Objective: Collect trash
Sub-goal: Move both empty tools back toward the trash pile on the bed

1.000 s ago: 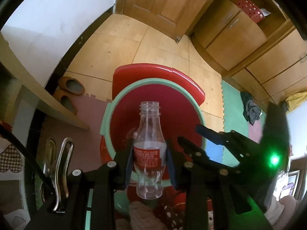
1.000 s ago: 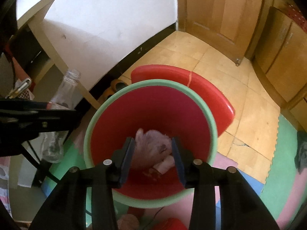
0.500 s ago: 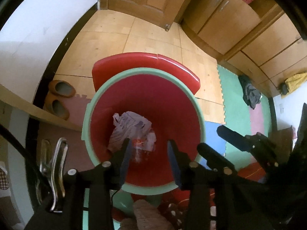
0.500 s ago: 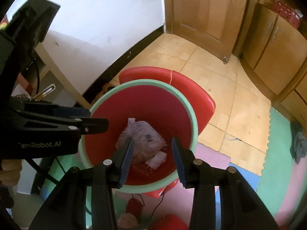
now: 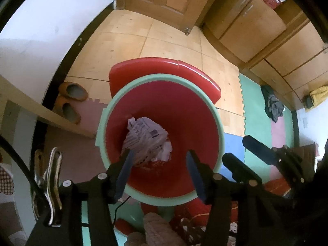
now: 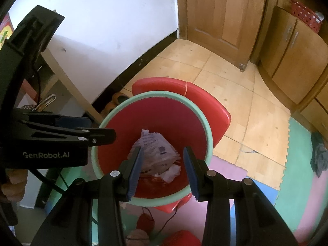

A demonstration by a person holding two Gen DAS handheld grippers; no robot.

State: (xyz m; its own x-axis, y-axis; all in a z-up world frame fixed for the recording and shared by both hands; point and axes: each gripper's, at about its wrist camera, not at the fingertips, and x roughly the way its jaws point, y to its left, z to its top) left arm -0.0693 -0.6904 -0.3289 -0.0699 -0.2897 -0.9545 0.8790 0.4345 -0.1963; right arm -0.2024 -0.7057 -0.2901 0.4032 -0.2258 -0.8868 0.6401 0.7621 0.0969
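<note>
While both grippers hang over it, the red bin (image 5: 190, 110) with its pale green rim fills the space straight ahead of the jaws, sitting on a floor of wooden tiles and foam mats (image 5: 258, 149). A red lid (image 5: 164, 65) stands tipped up behind the bin, beyond the fingertips. Off to the outer side of the left jaws a pair of slippers (image 5: 71, 100) lies by the wall.

Inside the bin, just ahead of the left gripper (image 5: 158, 170) and nearer its left finger, rests a crumpled printed plastic bag (image 5: 143, 139) with small white scraps (image 5: 166, 149) beside it. A bit of red label shows under the bag, probably the bottle, though too little is visible to be sure. The left jaws have just been opening and now stand wide apart with nothing between them. The right gripper (image 6: 163, 170) hovers over the same bin, its jaws partly spread and empty, the trash seen through the gap well below the pads.

Judging by looks, the bag is very light, soft and crinkly; it will collapse under the pads, so a pinch on a bunched fold should hold better than a flat face. A clear plastic bottle would be light, smooth and springy, best gripped across its labelled waist. More trash has to be found outside the bin.
</note>
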